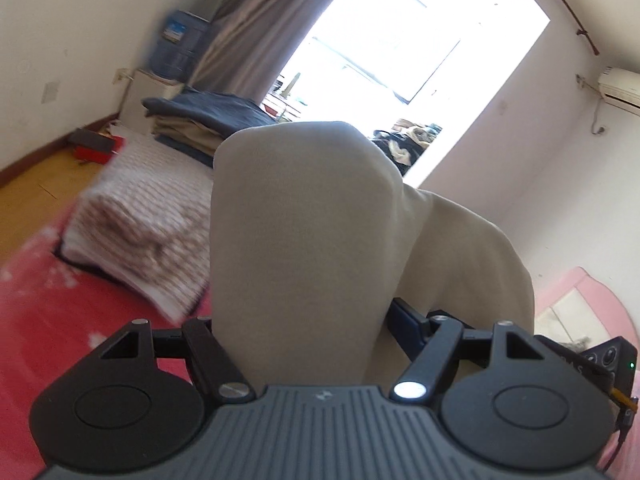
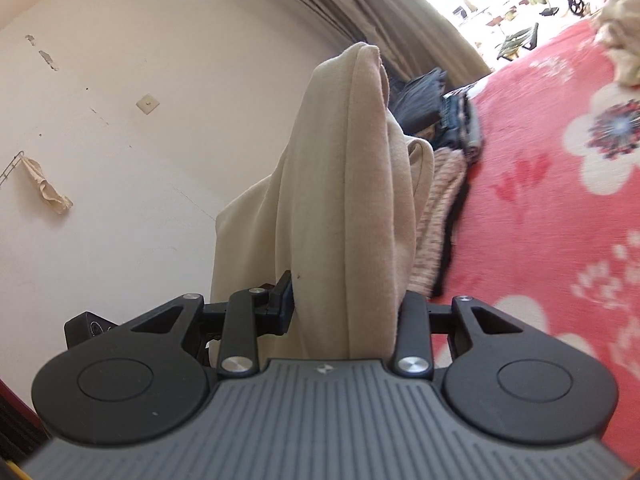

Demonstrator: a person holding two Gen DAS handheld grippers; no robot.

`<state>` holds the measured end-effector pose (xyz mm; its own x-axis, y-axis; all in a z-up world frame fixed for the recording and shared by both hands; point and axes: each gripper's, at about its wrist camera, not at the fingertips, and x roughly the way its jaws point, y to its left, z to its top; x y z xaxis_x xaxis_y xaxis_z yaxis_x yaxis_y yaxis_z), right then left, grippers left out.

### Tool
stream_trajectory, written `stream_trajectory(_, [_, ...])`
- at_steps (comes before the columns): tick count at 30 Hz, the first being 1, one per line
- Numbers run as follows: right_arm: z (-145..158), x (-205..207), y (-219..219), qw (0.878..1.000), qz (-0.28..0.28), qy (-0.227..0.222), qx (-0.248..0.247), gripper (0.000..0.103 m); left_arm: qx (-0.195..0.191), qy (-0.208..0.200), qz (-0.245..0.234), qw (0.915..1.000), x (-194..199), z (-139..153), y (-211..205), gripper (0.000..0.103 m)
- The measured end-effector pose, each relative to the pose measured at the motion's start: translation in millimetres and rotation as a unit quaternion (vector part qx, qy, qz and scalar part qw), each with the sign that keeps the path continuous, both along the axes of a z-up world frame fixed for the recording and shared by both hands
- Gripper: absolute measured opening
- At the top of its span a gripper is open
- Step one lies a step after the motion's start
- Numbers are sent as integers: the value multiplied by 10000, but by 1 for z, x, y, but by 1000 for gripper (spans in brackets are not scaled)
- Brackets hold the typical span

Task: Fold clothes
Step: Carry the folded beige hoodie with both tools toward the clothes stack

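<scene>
Claws left and right each clamp beige garment; no writing is legible.

a plain beige garment hangs bunched, lifted above the bed.

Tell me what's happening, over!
Left gripper shut on beige garment. Right gripper shut on it too. Garment off the red blanket. Folded stacks ahead.
</scene>
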<state>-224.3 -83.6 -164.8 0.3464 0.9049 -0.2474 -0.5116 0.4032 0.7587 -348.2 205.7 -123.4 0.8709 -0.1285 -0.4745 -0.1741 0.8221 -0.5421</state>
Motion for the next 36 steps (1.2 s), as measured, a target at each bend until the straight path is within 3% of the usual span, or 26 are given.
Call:
stream_trajectory(11, [3,82,140,9965,222,607,529,32,568,414,433,9966,99,43,133,72])
stream_trajectory(15, [0,128,184,9934,270,936,606,32,510,636,422,9958,153,46,175,72])
stream_trajectory(21, [-25,194,231,9879,108,1473,468,32,219,960,313,9946,242,13,220,72])
stream_trajectory(25, [-61,231,251,9848,-139,1708,280,32,263,1125,369,9926,288,-36,238,72])
stream_trajectory(27, [-82,242,259,9867,-228,1611,61,32,135,1329,426,9901,305,-62,247,71])
stream_trajectory(30, [-113,251,260,9837,-301,1769,-107,32,198,1471,415,9880,317,-82,250,71])
stream_trajectory(36, [-100,248,251,9912,-148,1311,68,31,-78,1094,332,9934,316,-75,252,71])
